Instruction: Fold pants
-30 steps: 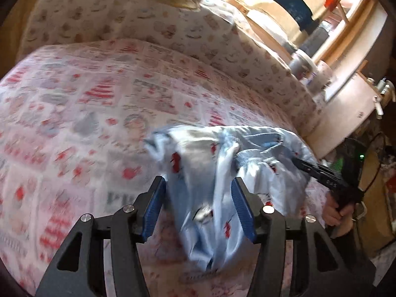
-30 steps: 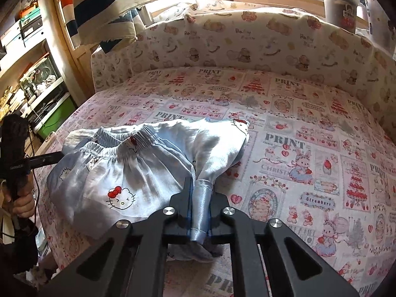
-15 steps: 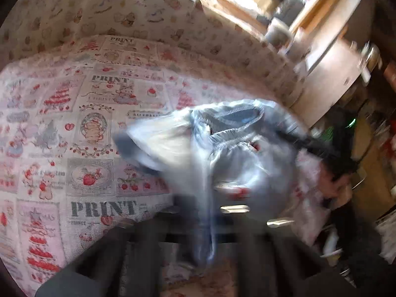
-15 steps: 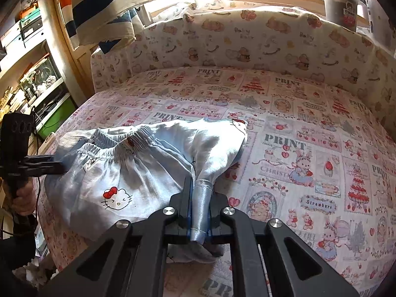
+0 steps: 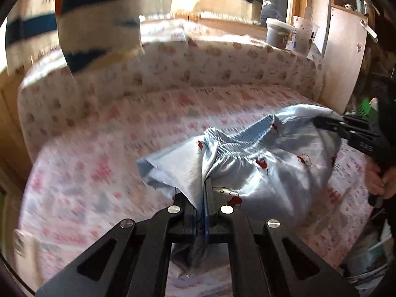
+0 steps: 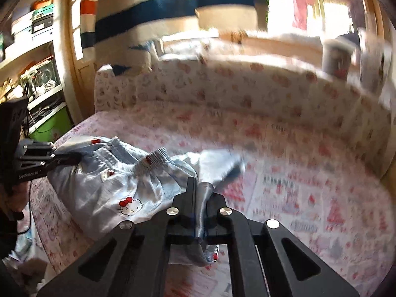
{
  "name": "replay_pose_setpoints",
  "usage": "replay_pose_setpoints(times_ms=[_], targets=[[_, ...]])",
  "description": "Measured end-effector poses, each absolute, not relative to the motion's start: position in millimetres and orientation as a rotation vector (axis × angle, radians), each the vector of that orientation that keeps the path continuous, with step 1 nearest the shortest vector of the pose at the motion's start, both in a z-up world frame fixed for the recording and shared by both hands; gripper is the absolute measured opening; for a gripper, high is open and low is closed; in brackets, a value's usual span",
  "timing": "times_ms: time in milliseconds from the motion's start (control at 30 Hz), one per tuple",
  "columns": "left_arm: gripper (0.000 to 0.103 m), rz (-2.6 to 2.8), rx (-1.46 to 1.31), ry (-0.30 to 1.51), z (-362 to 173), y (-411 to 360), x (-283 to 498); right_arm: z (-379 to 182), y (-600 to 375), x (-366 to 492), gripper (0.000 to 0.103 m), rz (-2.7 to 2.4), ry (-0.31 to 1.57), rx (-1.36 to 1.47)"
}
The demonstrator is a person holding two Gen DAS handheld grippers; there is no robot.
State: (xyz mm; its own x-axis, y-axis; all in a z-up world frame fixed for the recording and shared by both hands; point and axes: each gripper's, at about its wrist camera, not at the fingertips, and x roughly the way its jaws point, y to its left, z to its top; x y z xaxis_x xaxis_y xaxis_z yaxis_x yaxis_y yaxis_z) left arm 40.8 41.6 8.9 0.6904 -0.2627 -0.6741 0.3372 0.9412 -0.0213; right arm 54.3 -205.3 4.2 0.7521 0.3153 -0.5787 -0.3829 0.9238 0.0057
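Pants (image 5: 259, 163) being gripped at two points, bunched on the bed (image 5: 99, 173).
Left gripper (image 5: 204, 198) and right gripper (image 6: 201, 198) are each being held clamped on fabric; spreading flat is judged next.

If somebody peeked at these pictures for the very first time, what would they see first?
Probably the shiny light-blue pants with the red-bowed cat face, bunched up on the pink patterned bed cover. The left gripper and right gripper each pinch a fold of them near the bottom middle of their views. Above the bed hangs a big striped cloth in cream, navy and orange.
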Motion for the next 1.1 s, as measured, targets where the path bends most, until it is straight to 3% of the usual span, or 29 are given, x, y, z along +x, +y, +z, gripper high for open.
replay_pose_setpoints(times_ms=[533, 900, 1100], targets=[[0.003, -0.133, 0.212, 0.559, 64, 97, 139, 48, -126, 135, 0.003, 0.335, 0.429, -0.05], [0.003, -0.042, 0.134, 0.591, 30, 129, 204, 17, -74, 213, 0.003, 0.261, 0.515, -0.066], [0.004, 0.005, 0.139, 0.709, 5, 136, 220, -10, -66, 237, 0.003, 0.251, 0.616, -0.071]])
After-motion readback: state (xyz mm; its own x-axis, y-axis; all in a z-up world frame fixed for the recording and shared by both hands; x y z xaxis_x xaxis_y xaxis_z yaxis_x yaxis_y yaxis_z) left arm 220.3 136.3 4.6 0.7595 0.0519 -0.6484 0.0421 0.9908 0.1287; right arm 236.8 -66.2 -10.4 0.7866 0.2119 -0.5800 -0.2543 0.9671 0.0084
